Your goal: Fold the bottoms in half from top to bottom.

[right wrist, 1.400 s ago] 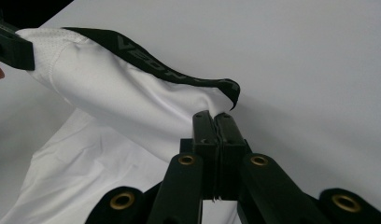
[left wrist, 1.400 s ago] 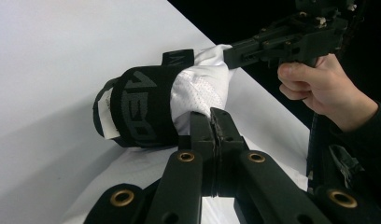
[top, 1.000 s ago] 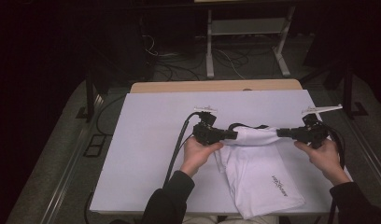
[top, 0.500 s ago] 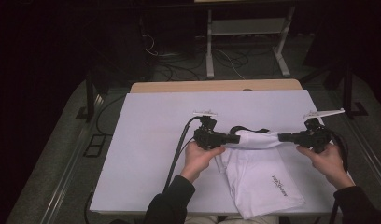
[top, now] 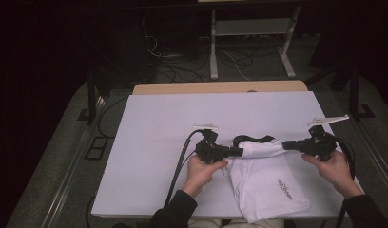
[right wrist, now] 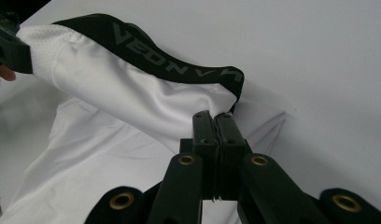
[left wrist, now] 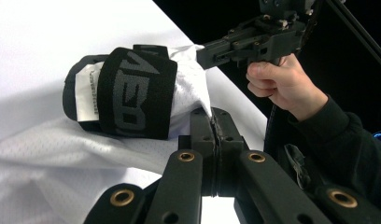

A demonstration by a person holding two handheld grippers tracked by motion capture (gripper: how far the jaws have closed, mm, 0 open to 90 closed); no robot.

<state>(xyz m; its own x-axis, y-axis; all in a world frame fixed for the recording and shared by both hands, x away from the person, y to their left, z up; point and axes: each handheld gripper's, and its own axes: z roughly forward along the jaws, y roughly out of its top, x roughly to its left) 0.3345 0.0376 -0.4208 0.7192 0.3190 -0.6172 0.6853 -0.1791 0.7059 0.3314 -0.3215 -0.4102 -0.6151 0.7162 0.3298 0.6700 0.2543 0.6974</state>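
A pair of white mesh shorts (top: 266,183) with a black lettered waistband (top: 251,140) lies on the white table (top: 159,128), its waist end lifted between my two grippers. My left gripper (top: 237,152) is shut on the waist's left side, its tips (left wrist: 215,116) pinching white fabric just below the bunched waistband (left wrist: 132,91). The right gripper (top: 286,145) is shut on the waist's right side, where its tips (right wrist: 215,116) clamp the cloth under the waistband (right wrist: 170,60). The legs (right wrist: 109,154) trail toward the table's near edge.
The left gripper's black cable (top: 178,166) runs across the table to the near edge. A wooden strip (top: 220,88) borders the far side. Beyond it are a metal stand (top: 249,38) and floor cables. Bare tabletop spreads left and behind the shorts.
The left hand has shifted slightly right and lower, and the held waist end has come down closer to the table. The right hand has hardly moved.
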